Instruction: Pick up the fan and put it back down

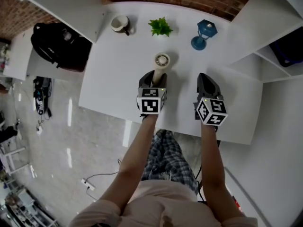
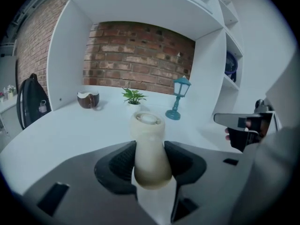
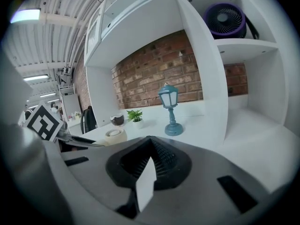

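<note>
A cream hand-held fan (image 1: 161, 62) with a round head points away from me over the white desk (image 1: 113, 74). My left gripper (image 1: 154, 81) is shut on its handle; in the left gripper view the pads press both sides of the fan (image 2: 149, 139). Whether the fan touches the desk I cannot tell. My right gripper (image 1: 207, 82) hovers to its right with nothing in it, and in the right gripper view its jaws (image 3: 149, 142) meet, shut. From there the fan (image 3: 115, 135) shows at the left.
At the back of the desk stand a brown cup (image 1: 120, 24), a small green plant (image 1: 160, 27) and a blue lantern lamp (image 1: 203, 33). A black backpack (image 1: 59, 44) sits at the left. White shelves flank the desk; a purple fan (image 3: 226, 20) rests on one.
</note>
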`<state>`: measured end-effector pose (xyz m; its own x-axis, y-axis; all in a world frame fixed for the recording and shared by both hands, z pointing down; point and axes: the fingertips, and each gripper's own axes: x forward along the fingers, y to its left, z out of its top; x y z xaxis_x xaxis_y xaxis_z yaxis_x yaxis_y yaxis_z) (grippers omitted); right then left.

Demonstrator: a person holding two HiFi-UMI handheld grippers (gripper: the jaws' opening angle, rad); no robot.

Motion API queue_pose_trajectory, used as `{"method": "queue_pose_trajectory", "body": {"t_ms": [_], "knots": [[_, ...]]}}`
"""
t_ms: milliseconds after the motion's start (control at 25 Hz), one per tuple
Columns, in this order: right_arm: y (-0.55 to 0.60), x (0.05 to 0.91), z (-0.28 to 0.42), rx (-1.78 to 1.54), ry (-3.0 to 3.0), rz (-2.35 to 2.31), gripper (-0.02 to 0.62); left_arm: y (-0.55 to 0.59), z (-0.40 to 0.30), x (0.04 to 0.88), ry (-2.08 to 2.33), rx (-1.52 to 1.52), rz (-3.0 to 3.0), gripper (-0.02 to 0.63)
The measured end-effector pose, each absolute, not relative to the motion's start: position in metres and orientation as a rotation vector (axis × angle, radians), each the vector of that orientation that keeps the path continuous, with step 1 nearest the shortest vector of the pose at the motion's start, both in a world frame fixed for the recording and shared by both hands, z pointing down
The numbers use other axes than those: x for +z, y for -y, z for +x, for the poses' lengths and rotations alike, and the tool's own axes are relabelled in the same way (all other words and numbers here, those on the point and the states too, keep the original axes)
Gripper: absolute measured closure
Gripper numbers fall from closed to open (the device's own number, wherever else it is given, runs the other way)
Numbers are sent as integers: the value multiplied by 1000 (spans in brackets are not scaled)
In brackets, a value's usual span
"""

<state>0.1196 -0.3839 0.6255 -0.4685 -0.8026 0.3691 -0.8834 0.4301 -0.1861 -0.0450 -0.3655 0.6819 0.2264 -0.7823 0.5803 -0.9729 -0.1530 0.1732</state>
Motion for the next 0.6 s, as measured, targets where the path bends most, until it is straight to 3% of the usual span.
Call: {"method": "queue_pose_trajectory", "body": {"t_ms": [440,520,600], "knots": [[388,622,124,525,2470,1471,580,359,-38,702,1522,601,1987,399],[388,621,126,527,2471,1477,580,358,-38,699,1526,566,1993,290],[386,620,128,532,2470,1484,580,358,-42,690,1556,548,2006,233]]}}
